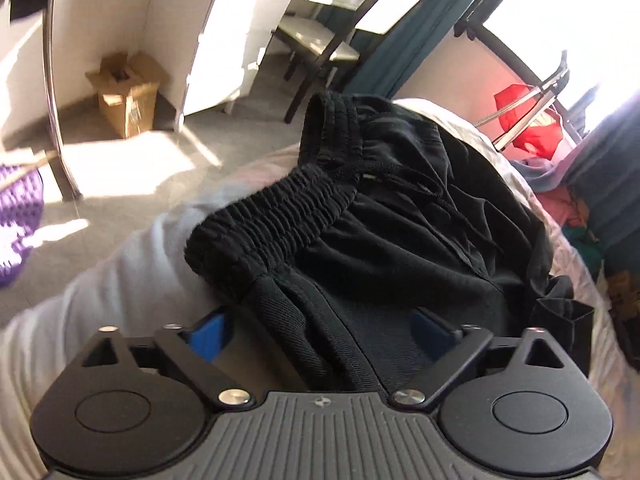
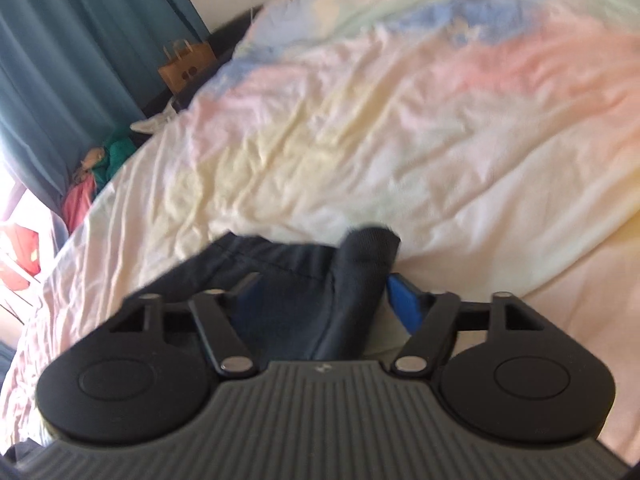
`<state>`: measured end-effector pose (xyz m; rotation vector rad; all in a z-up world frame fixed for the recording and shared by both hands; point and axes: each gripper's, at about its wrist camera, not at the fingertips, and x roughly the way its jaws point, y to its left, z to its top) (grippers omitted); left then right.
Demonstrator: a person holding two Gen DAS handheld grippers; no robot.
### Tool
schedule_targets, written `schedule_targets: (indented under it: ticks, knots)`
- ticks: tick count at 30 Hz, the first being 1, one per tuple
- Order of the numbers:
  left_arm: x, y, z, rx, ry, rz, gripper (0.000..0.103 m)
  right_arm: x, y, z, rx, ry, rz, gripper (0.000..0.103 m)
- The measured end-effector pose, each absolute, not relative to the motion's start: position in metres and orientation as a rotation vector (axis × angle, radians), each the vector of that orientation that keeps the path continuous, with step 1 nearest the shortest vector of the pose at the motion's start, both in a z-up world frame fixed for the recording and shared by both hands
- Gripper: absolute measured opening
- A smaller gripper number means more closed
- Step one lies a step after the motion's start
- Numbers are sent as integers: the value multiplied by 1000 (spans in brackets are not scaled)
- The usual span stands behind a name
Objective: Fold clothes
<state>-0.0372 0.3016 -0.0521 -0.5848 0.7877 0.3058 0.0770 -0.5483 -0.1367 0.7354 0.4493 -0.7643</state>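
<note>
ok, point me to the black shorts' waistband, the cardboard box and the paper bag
black shorts [image 1: 280,216], left wrist view, on the ribbed elastic waistband.
cardboard box [image 1: 128,100], left wrist view, on its front face, on the floor.
paper bag [image 2: 188,68], right wrist view, on its brown front, beside the bed.

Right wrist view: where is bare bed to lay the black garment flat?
The pastel duvet lies bare ahead and to the right of the right gripper. Crowded: the bed's left edge, with the paper bag and floor clothes below it.
</note>
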Motion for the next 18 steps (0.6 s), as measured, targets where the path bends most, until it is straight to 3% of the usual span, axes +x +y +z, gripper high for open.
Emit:
schedule_targets:
  ticks: [9,18]
  knots:
    - [-56,221,6,-282,628,213,103,66,-454,-56,462,334,-456,78]
    - [-42,111,20,-122,505,40,103,44,-352,-27,318,318,-44,78]
